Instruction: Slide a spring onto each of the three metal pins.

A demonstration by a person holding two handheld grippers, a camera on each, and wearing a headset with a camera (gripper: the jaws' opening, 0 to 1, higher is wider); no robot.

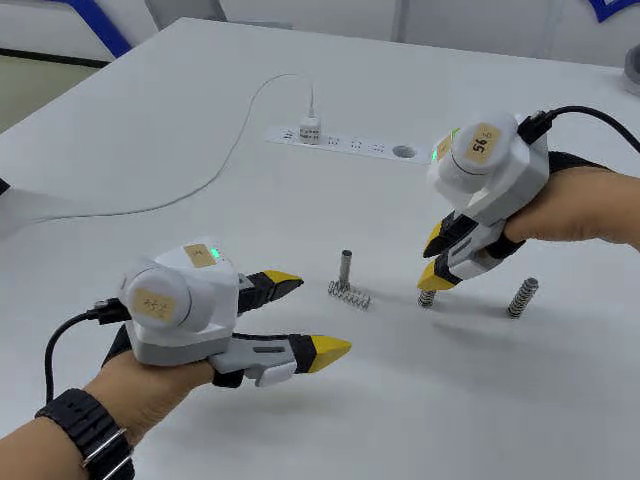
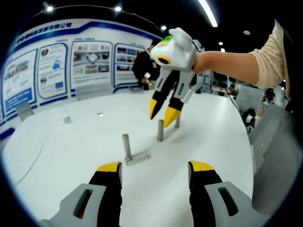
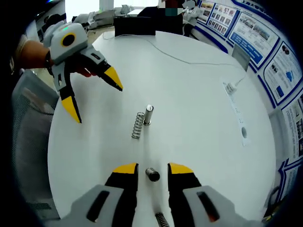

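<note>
Now right gripper (image 1: 435,260) jaws parted, empty, above pin (image 3: 152,174); left gripper (image 1: 320,312) wide, empty.

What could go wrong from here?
1. The loose spring lies flat against the bare pin; the open left gripper may roll it away or bump the pin.
2. The right gripper hangs with a second pin between its open tips; pulling off sideways could tip it.

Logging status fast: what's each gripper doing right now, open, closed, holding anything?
Left gripper: open, holding nothing.
Right gripper: open, jaws on either side of a pin, not gripping it.
</note>
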